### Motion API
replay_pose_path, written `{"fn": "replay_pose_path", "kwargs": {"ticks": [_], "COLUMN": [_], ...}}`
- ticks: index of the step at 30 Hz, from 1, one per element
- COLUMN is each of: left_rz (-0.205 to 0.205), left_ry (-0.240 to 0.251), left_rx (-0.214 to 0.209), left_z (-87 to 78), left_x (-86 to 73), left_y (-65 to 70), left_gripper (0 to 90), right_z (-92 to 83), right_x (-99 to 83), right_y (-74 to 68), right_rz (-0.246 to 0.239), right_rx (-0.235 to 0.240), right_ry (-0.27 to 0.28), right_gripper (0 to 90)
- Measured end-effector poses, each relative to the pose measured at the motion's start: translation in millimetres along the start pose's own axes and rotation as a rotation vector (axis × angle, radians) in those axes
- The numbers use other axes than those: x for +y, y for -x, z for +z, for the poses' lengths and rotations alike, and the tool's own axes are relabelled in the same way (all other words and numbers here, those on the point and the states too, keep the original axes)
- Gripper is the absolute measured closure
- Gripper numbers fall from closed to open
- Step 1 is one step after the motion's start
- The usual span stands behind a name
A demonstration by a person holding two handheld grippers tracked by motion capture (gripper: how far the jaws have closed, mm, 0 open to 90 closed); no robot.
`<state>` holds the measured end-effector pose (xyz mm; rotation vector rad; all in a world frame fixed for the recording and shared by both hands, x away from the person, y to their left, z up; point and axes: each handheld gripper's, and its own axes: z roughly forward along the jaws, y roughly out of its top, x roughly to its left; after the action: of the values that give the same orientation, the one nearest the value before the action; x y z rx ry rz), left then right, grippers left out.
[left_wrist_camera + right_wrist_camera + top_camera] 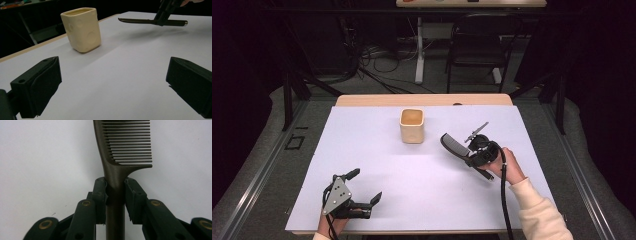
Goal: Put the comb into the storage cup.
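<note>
Left gripper [364, 187] gapes; right gripper [115, 192] fingers clamped.

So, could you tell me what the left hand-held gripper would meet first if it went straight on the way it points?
Probably nothing on the table: the left hand-held gripper points between the cup and the comb, though depth is unclear.

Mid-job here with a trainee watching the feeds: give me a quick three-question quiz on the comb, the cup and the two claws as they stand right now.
1. True or false: the right claw is clamped on the comb by its teeth.
2. The cream cup is: A) lying on its side, B) upright on the white sheet, C) held by the left claw.
3. In the left gripper view, does the comb touch the sheet?

Key
1. False: it grips the handle, just below the teeth.
2. B.
3. No: it hangs above the sheet, its shadow apart beneath it.
</note>
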<state>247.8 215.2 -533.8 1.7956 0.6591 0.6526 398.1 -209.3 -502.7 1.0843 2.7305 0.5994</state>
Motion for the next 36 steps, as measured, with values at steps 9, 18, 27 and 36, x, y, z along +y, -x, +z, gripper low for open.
{"fn": "replay_pose_path", "kwargs": {"ticks": [9,18,27,36], "left_rz": [-0.001,-0.001,-0.003,-0.007], "left_ry": [0.000,0.000,0.000,0.000], "left_rx": [-0.001,-0.002,-0.002,-0.001], "left_z": [0.2,0.3,0.3,-0.3], "left_x": [-0.1,-0.3,-0.4,-0.7], "left_y": [-0.1,-0.2,-0.1,-0.4], "left_gripper": [0.1,0.1,0.1,0.2], "right_z": [-5.0,-7.8,-11.0,-13.6], "right_x": [-5.0,-8.2,-10.0,-11.2], "right_y": [0.9,-1.0,-0.8,-0.7], "right_rz": [0.014,0.009,0.008,0.011], "right_rx": [0.001,0.005,0.011,0.015], "right_ry": [0.050,0.087,0.124,0.174], "right_gripper": [71.7,71.7,71.7,71.7]}}
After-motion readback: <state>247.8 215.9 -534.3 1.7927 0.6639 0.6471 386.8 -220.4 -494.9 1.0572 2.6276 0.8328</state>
